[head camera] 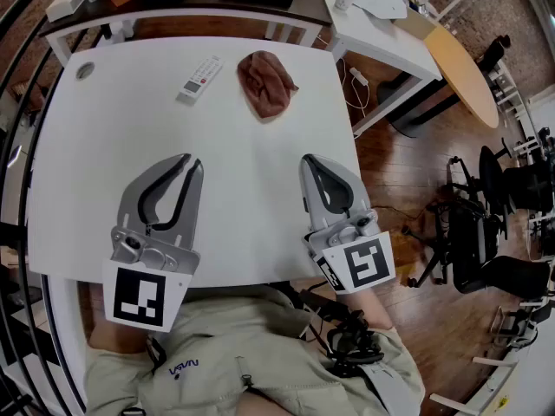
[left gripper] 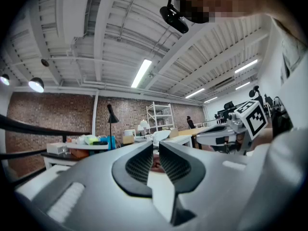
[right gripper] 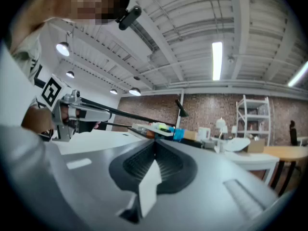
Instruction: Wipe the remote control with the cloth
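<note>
Remote control (head camera: 200,78) beside cloth (head camera: 266,82), left gripper (head camera: 192,160), right gripper (head camera: 309,159) both closed

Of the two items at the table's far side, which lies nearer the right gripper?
The brown cloth, crumpled to the right; the white remote control lies further left.

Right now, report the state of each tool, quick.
Left tool: closed, holding nothing.
Right tool: closed, holding nothing.
</note>
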`<state>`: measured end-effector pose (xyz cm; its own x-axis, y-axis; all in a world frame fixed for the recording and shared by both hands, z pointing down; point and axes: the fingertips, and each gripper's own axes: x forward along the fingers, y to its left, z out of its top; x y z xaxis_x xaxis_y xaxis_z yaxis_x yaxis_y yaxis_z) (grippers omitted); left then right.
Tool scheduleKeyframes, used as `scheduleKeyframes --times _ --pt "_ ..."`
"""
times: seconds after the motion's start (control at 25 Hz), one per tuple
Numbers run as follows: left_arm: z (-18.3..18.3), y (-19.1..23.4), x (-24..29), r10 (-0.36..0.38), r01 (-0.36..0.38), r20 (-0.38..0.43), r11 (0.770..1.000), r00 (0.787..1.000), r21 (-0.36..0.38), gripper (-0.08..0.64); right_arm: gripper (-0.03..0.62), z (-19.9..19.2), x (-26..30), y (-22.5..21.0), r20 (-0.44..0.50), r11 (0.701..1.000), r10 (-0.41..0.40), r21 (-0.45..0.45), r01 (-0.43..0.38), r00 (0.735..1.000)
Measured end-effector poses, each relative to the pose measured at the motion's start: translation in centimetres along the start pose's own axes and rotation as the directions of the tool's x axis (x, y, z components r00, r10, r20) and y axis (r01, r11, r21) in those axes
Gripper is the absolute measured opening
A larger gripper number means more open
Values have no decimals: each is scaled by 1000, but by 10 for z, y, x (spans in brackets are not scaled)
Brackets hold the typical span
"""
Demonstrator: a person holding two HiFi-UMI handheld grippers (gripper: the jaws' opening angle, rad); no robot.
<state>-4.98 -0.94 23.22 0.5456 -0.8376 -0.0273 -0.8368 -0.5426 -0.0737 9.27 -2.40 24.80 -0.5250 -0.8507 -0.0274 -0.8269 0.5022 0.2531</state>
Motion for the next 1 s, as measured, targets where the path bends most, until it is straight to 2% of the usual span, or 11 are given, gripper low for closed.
scheduleKeyframes --times 0.12,0.32,0.48,0.6,0.72,0.84,0.92,1.0 --pt "43 11 9 -19 15 47 996 999 85 15 6 40 7 -19 72 994 -19 -103 26 997" --pt "106 28 28 -70 42 119 975 990 219 15 45 95 28 -45 138 984 -27 -168 51 990" --pt "128 59 51 -39 3 146 971 989 239 20 108 122 52 -63 174 970 -18 -236 60 985" --pt "130 91 80 4 -35 144 977 990 209 36 149 126 79 -79 166 975 -15 -218 51 986" --pt "120 121 123 20 -34 92 988 996 150 104 180 114 110 -97 124 984 -21 -173 43 992" --pt "80 152 165 35 -32 -48 997 998 65 236 226 89 143 -119 57 992 -28 -123 35 998" --pt "42 168 188 37 -34 -159 999 987 17 300 263 73 165 -128 0 994 -17 -109 16 1000" --pt "4 182 202 38 -45 -247 999 968 -24 332 289 51 185 -134 -63 996 -2 -87 -3 998"
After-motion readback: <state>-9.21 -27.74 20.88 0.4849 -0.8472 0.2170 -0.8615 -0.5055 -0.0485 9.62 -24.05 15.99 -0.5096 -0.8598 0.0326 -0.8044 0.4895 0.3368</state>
